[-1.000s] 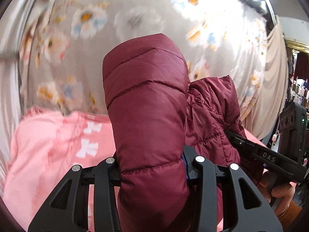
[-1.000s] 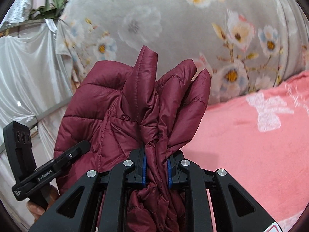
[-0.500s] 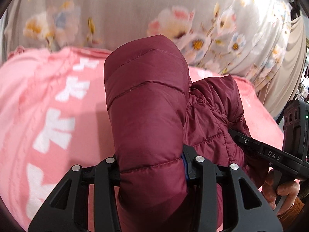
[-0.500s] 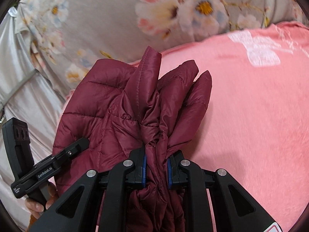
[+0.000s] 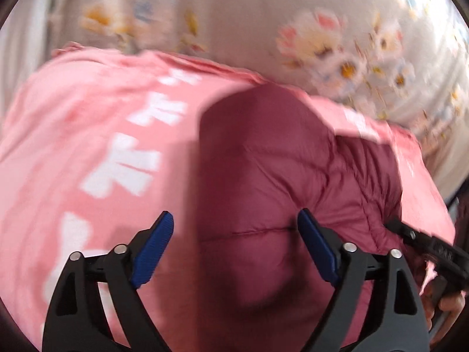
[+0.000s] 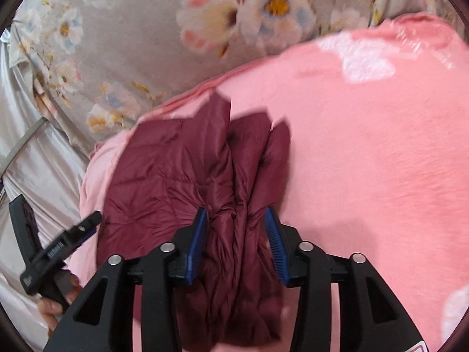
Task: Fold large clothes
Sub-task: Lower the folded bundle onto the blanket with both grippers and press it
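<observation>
Across the whole working surface lay a pink blanket (image 6: pixel 381 176) printed with white bow-like shapes, and behind it hung a grey floral cloth (image 6: pixel 140 38) with pale, yellow-centred blossoms. To the left of that cloth, in the right wrist view, pale satin drapery (image 6: pixel 38 176) fell in folds. On the blanket rested the maroon quilted jacket (image 5: pixel 278 176), bunched along its near edge, with its far part spread flat toward the blanket's back border. In the right wrist view the same jacket (image 6: pixel 181 176) showed several padded folds gathered into ridges that ran toward the camera. The left gripper (image 5: pixel 234 243) stood with its jaws wide apart and opening; the jacket's padded roll lay between them, the right-hand blue pad (image 5: pixel 316 249) sat just beside the fabric, and the other pad stood clear over the blanket, so nothing was pinched. The right gripper (image 6: pixel 236 240) was also opening, its jaws parted to a moderate width around the gathered folds; the fabric filled most of the gap, and its blue pads (image 6: pixel 196 243) appeared to rest beside the folds rather than press into them. Each view showed the opposite tool at its edge, held by a bare hand (image 6: pixel 55 302) of the person. The left wrist view was blurred, so fine stitching could not be read there.
</observation>
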### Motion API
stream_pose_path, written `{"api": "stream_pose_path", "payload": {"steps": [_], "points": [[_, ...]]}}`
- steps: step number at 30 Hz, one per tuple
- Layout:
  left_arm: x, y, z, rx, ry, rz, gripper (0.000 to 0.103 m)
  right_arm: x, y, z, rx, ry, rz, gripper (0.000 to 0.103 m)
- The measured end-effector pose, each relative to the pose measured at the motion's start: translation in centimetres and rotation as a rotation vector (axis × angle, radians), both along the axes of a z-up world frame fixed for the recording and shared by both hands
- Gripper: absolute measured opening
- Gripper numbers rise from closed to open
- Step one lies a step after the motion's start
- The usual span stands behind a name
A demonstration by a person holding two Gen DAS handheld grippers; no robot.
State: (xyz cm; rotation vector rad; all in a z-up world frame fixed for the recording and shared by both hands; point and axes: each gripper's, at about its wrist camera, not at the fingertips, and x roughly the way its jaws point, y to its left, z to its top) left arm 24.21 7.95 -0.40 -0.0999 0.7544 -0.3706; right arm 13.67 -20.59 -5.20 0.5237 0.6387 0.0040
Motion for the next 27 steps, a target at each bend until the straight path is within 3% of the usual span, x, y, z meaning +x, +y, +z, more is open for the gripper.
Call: {"api": "stream_pose_path", "payload": {"steps": [3, 5, 8, 10, 15, 21, 27], "points": [[-1.2, 2.0, 3.5, -0.022, -0.018, 0.084, 0.084, -1.7, 0.4, 3.0, -0.065, -0.037, -0.018, 0.04], [-2.0, 1.9, 6.1, -0.002, -0.041, 0.128, 0.084, -2.0, 1.8, 5.1, -0.133, -0.054, -0.009, 0.014], [-2.8, 0.3, 8.7, 0.035, -0.064, 0.142, 0.082, -1.1, 4.8, 7.3, -0.249, -0.066, 0.008, 0.003], [-2.9, -1.5, 9.4, 0.065, -0.059, 0.138, 0.082, -0.3, 6.5, 7.6, -0.327, -0.07, -0.002, 0.002], [-1.0, -4.9, 6.3, 0.158, 0.019, 0.163, 0.075, 2.6, 8.2, 4.5, -0.454, -0.002, -0.032, 0.001], [0.7, -5.1, 0.9, 0.182, 0.129, 0.194, 0.071, 3.8, 6.8, -0.3, -0.429, 0.094, -0.018, 0.0], [0.6, -5.5, -1.2, 0.204, 0.111, 0.193, 0.074, 4.2, 6.5, -2.1, -0.427, 0.101, -0.009, 0.0]]}}
